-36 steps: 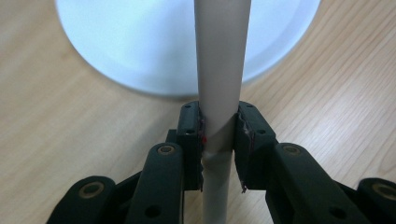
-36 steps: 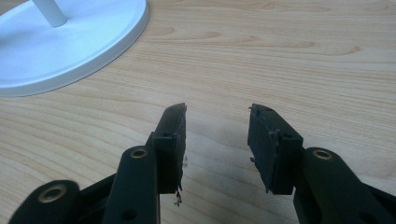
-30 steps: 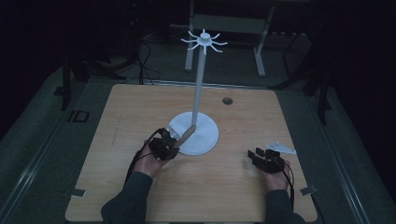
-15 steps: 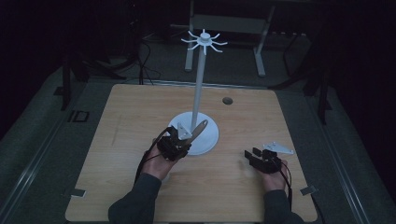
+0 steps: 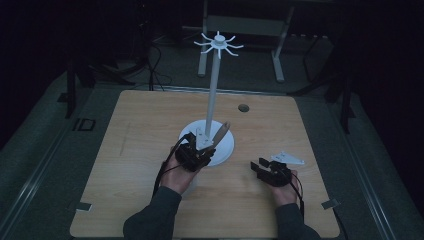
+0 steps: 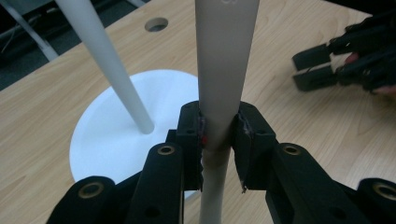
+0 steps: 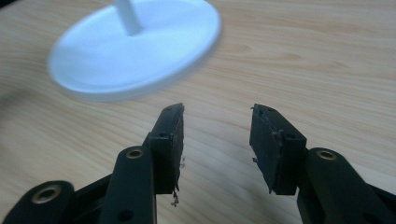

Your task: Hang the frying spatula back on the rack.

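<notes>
My left tool (image 6: 218, 140) clamps the pale utensil handle (image 6: 224, 60) while my right tool (image 7: 217, 140) stands wide and empty; I could knock the stand's pole (image 5: 213, 90) and topple it.

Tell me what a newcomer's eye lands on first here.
A tall white stand with a spoked top rises from a round base mid-table. Beside that base, the left gripper is shut on a pale flat utensil handle. The right gripper hovers open over bare wood, empty.
</notes>
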`<action>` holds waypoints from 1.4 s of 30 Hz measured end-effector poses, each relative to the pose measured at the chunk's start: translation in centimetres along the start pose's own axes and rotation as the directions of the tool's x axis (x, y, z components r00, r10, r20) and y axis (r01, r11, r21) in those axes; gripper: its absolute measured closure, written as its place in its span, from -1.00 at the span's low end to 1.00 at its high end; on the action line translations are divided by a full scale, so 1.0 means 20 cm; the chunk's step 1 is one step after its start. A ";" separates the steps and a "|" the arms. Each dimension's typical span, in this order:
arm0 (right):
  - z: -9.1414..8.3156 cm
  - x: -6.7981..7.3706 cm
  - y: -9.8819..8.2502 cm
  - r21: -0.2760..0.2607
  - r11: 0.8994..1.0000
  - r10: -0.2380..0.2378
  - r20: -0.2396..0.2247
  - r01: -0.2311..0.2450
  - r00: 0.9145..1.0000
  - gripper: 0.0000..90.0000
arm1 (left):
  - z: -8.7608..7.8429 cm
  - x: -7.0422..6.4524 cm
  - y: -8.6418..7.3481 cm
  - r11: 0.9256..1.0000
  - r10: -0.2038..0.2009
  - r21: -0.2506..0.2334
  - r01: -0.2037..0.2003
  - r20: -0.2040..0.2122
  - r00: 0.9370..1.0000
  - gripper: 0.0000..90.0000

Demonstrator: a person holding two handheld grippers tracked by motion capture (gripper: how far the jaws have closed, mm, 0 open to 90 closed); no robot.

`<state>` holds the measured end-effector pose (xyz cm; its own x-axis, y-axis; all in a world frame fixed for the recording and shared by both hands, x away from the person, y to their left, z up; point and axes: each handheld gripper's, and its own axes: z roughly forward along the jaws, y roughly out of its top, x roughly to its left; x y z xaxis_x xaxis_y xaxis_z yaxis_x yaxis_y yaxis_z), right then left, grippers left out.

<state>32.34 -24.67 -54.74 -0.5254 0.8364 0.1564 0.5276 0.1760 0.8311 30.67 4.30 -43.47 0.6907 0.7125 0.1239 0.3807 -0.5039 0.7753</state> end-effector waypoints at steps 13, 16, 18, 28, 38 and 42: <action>0.01 0.32 0.16 -0.067 0.987 -0.155 -0.180 0.145 0.971 0.13 | -0.03 -0.05 0.08 0.995 -0.018 -0.098 0.016 -0.014 1.000 0.64; 0.01 0.35 0.19 -0.076 0.987 -0.155 -0.185 0.144 0.970 0.13 | -0.03 -0.05 0.08 0.994 -0.027 -0.107 0.024 -0.023 0.999 0.65; 0.01 0.36 0.20 -0.080 0.985 -0.165 -0.186 0.153 0.969 0.13 | -0.04 -0.04 0.09 0.991 -0.045 -0.125 0.039 -0.046 0.998 0.64; -0.03 0.32 0.15 -0.061 0.982 -0.184 -0.155 0.176 0.971 0.13 | -0.05 -0.03 0.10 0.985 -0.083 -0.162 0.065 -0.109 0.991 0.65; -0.11 0.17 0.08 -0.046 0.989 -0.144 -0.092 0.140 0.985 0.12 | -0.06 -0.04 0.12 0.976 -0.123 -0.197 0.093 -0.147 0.982 0.65; -0.12 0.12 0.05 -0.044 0.992 -0.123 -0.062 0.121 0.990 0.12 | -0.08 -0.04 0.14 0.973 -0.126 -0.211 0.091 -0.158 0.979 0.65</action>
<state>30.01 -23.70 -52.17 -0.6269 0.7743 0.0857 0.4306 0.2528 0.8664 30.24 3.18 -40.43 0.5317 0.8381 0.1217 0.3035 -0.3227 0.8965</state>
